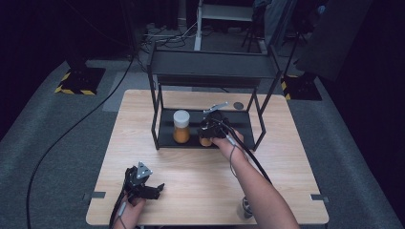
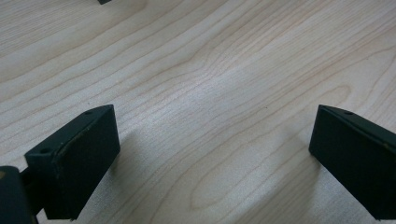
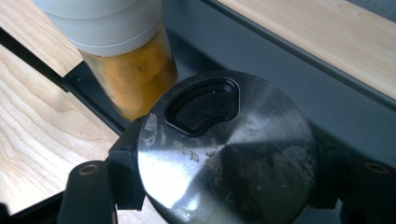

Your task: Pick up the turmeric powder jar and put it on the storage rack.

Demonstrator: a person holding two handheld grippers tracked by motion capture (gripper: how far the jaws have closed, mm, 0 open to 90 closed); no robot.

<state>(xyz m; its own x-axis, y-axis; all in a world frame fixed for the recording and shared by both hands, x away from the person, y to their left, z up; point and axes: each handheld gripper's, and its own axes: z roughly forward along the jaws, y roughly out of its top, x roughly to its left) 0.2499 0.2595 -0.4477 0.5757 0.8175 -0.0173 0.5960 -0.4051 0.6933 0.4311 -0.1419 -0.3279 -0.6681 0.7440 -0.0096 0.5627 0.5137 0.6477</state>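
Right claw clamped on steel-lidded jar; set upright on rack tray, just clear of white-capped jar. Left claw wide, idle over desk.

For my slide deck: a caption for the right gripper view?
Right claw shut on a metal-lidded jar beside a white-capped spice jar on the rack shelf.

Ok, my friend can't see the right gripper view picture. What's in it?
The right tongs grip a jar with a shiny metal lid, seen from above. Close behind stands a white-capped jar of orange powder on a dark shelf over a wooden table.
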